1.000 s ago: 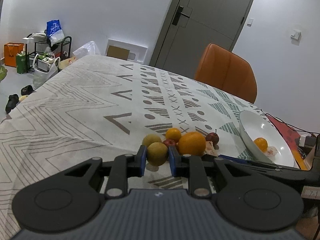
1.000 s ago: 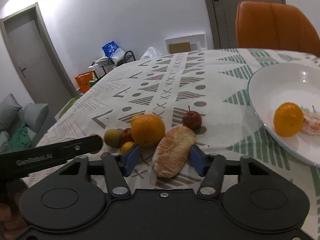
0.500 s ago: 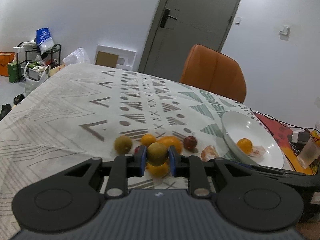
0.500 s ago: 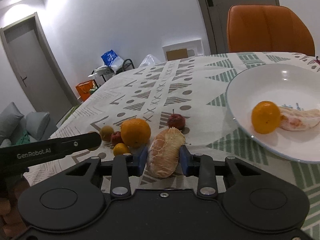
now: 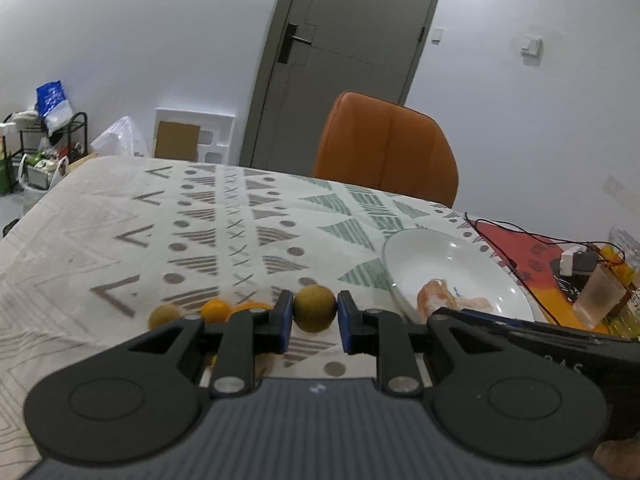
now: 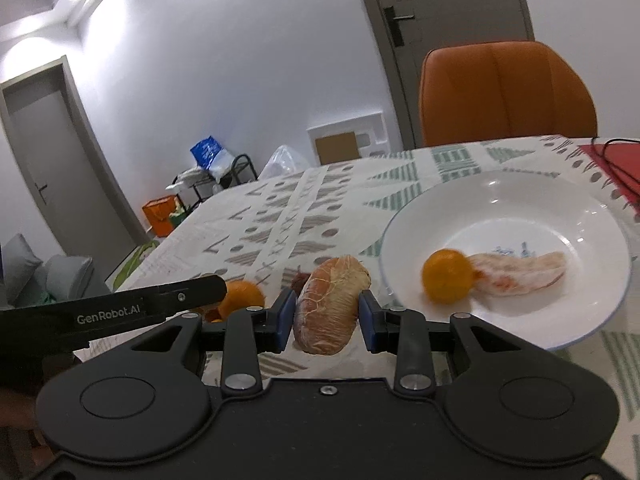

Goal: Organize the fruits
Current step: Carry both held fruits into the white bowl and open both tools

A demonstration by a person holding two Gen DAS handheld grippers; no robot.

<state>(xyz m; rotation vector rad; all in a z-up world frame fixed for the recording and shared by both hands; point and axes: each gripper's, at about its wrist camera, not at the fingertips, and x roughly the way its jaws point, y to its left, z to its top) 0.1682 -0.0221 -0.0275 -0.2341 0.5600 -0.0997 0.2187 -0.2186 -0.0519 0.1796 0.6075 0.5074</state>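
Gripping a round brownish-green fruit (image 5: pixel 315 309) at lower centre, between the blue pads of the left hand-held gripper (image 5: pixel 312 322), above the patterned surface (image 5: pixel 120 216). Clamping a peeled citrus segment (image 6: pixel 328 307) in the right hand-held gripper (image 6: pixel 326 318), lower centre, just left of the white plate (image 6: pixel 520 196). Resting inside that plate: a small orange (image 6: pixel 448 277) touching another peeled segment (image 6: pixel 520 274). Lying loose at lower left: an orange (image 6: pixel 240 298).

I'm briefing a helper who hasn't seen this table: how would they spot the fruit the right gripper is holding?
Find the white plate on the patterned tablecloth. Just left of its rim, the right gripper clamps a peeled citrus segment. Unlike the round orange fruits nearby, it is elongated, pale and veined with white pith.
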